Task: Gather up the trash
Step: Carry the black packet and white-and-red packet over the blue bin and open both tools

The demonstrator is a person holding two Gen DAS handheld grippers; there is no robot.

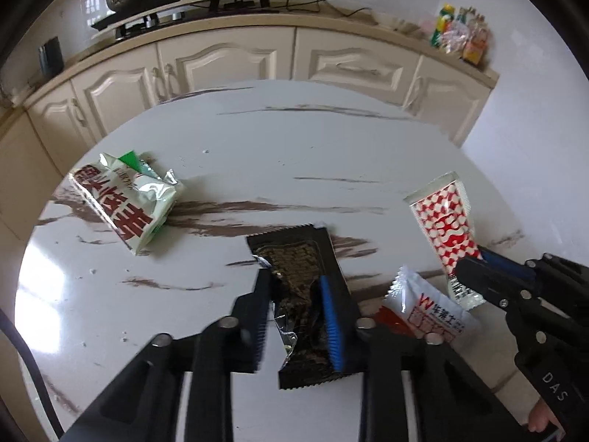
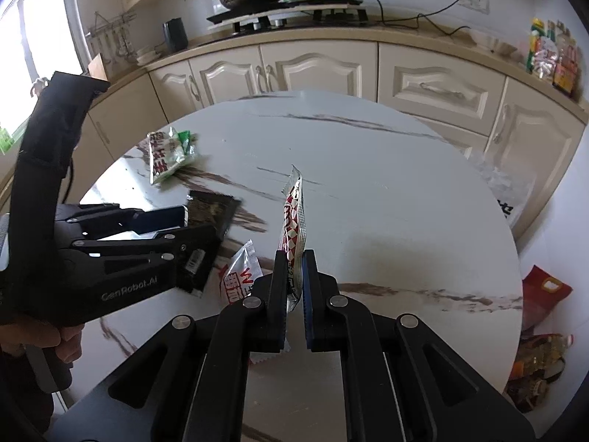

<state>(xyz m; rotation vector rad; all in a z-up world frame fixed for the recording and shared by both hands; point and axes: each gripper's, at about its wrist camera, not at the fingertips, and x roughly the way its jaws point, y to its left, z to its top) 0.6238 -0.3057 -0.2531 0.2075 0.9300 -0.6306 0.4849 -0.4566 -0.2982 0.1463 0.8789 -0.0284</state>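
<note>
Four snack wrappers are in view. The left claw (image 1: 294, 309) pinches the black wrapper (image 1: 305, 276), which lies on the white bench (image 1: 331, 154). The right claw (image 2: 294, 294) pinches the red-and-white wrapper (image 2: 294, 221), lifted above the bench. A green-and-white bag (image 1: 125, 202) and a small white packet (image 1: 423, 309) lie on the bench.

Your left matte-black plastic two-finger gripper (image 1: 296, 316): angular linkage arms, round silver pivot pins, one ribbed blue pad (image 1: 331, 326), the other finger black. White "GenRobot.AI" lettering on its side, black cable trailing off. Your right matching black gripper (image 2: 294, 294): same silver pins, dark blue pad, "DAS" printed on the handle.
</note>
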